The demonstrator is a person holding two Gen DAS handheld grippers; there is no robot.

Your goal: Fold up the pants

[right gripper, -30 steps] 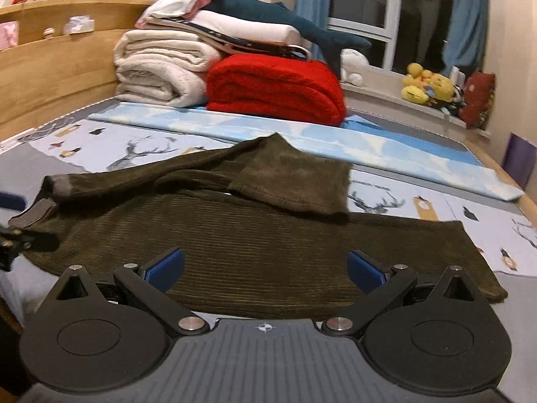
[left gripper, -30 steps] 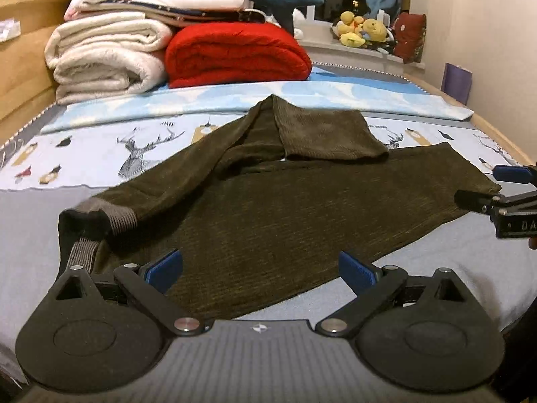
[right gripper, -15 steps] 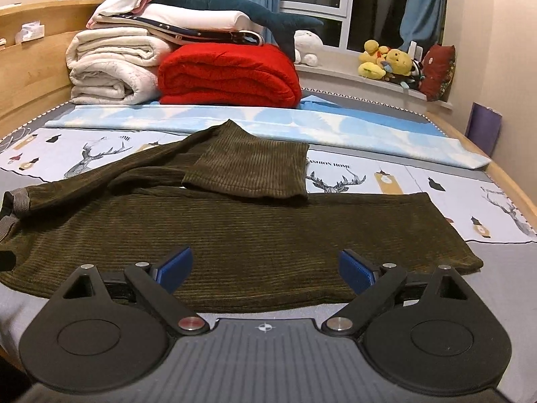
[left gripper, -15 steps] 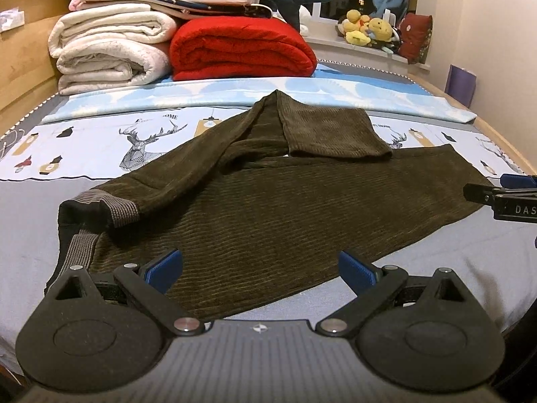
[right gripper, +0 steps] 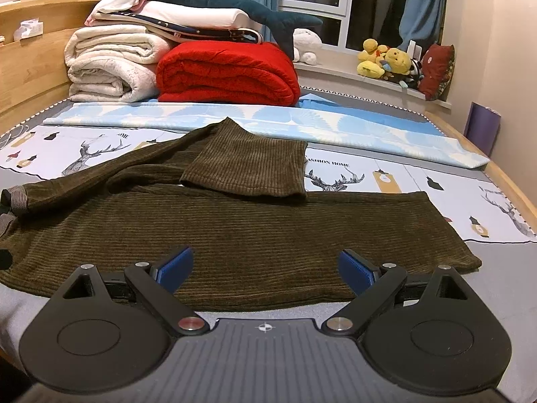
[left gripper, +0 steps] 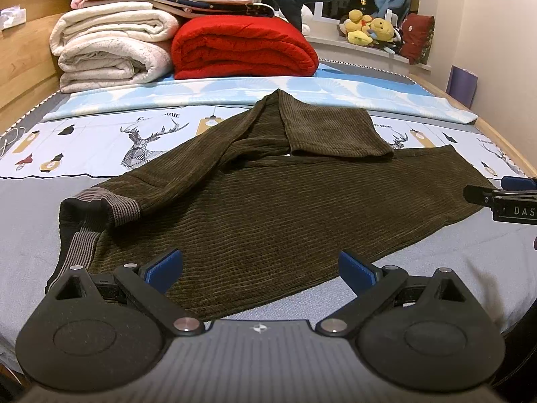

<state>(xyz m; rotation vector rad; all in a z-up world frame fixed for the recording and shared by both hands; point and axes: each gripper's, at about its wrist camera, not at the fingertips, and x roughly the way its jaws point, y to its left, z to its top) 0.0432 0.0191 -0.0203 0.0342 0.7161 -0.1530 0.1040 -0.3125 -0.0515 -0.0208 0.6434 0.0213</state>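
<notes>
- Evidently the pants (left gripper: 261, 208) lie spread across the bed (left gripper: 30, 208), dark olive corduroy, with the waistband at nine o'clock in the left wrist view and one leg running out toward three o'clock.
- The other leg (right gripper: 248, 168) is doubled back on itself, its end resting on the upper edge of the flat leg, at about twelve o'clock from the right gripper. That lopsided lie suggests the cloth needs squaring before any clean fold.
- Spread wide over the near edge, the left gripper (left gripper: 260, 268) pinches nothing; it sits toward the waistband end, probably to take that side.
- The right gripper (right gripper: 265, 268) likewise stands open and empty, having just narrowed slightly, with no cloth between its pads; it faces the hem half, so each hand covers one end.
- Stacked blankets (left gripper: 114, 50) and a red quilt (left gripper: 245, 50) sit at twelve o'clock, well apart from the pants, leaving room to work.
</notes>
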